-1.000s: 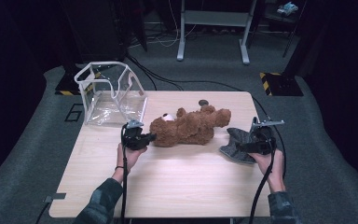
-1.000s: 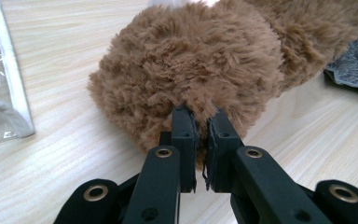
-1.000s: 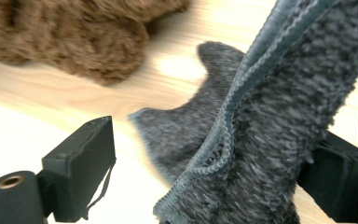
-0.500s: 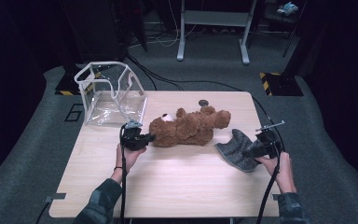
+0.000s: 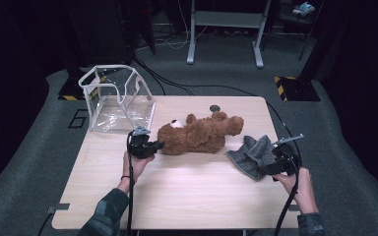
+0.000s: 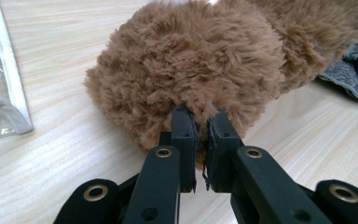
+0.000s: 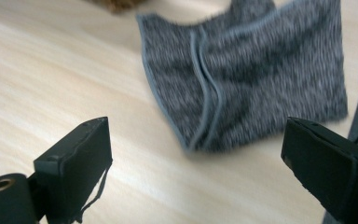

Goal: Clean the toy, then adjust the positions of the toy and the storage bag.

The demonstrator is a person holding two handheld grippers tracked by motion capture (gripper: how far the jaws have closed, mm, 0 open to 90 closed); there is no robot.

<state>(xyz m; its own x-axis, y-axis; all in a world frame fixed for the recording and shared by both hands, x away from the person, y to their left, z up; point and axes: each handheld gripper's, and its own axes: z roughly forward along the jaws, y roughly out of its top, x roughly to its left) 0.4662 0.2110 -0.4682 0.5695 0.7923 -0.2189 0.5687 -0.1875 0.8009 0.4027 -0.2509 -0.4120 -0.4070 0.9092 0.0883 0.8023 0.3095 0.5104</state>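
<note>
Lying near the desk's [image 5: 177,196] middle, one brown plush teddy bear [image 5: 199,133] is pinched by the left gripper [image 6: 200,128]; the right gripper [image 7: 196,154] stands released beside one grey knitted cloth [image 7: 261,88] near the right edge; one clear plastic bag [image 5: 118,98] stands at the far left corner.

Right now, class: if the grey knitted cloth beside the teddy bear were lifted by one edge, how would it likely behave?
The grey knitted cloth would probably droop: it already lies folded and rumpled on the table. It looks thin, so likely light. Its knit texture suggests the open right gripper could grip it without slipping.
</note>
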